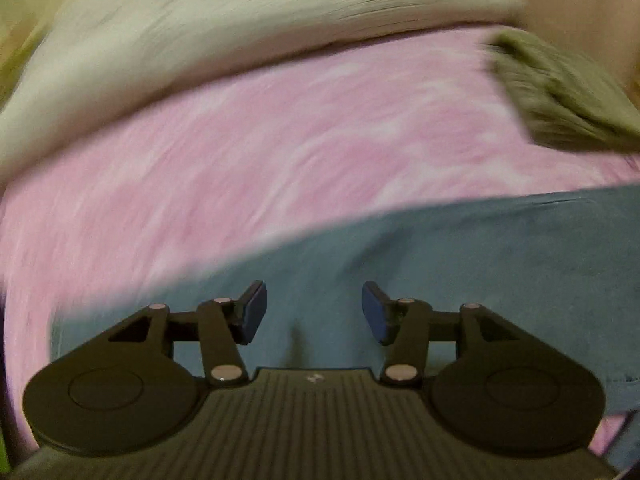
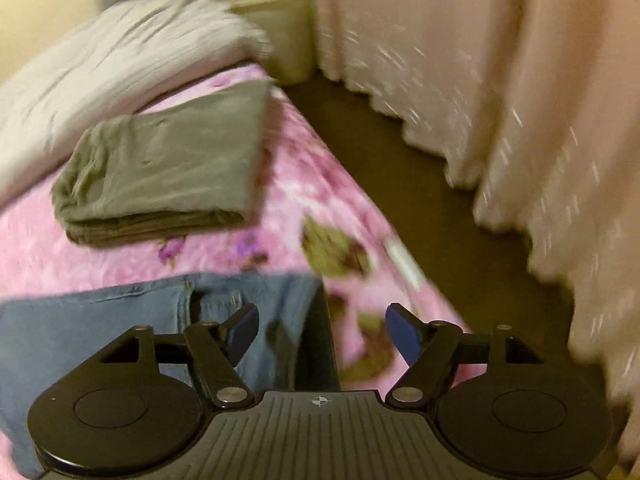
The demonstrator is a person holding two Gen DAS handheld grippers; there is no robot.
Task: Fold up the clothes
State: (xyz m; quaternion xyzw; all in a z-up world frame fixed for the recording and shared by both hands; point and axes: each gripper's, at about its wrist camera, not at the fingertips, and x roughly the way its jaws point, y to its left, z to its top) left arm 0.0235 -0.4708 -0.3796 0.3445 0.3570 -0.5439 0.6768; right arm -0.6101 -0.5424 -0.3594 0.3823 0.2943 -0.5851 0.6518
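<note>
Blue jeans [image 1: 460, 272] lie flat on a pink floral bedspread [image 1: 260, 152]. My left gripper [image 1: 314, 312] hovers over the denim, open, with nothing between its blue pads. In the right wrist view the jeans [image 2: 120, 320] show their waistband and a pocket at the bed's corner. My right gripper [image 2: 322, 334] is open above the jeans' right edge, holding nothing. A folded olive-grey garment [image 2: 168, 172] rests on the bedspread [image 2: 312, 184] beyond the jeans; it also shows as the olive garment [image 1: 560, 92] at the right of the left wrist view.
A pale grey duvet [image 2: 100, 72] is heaped at the far end of the bed, the same duvet [image 1: 224, 24] in the left view. Right of the bed run dark floor [image 2: 420, 184] and a pink curtain [image 2: 520, 80]. A pale bin [image 2: 288, 36] stands past the bed's corner.
</note>
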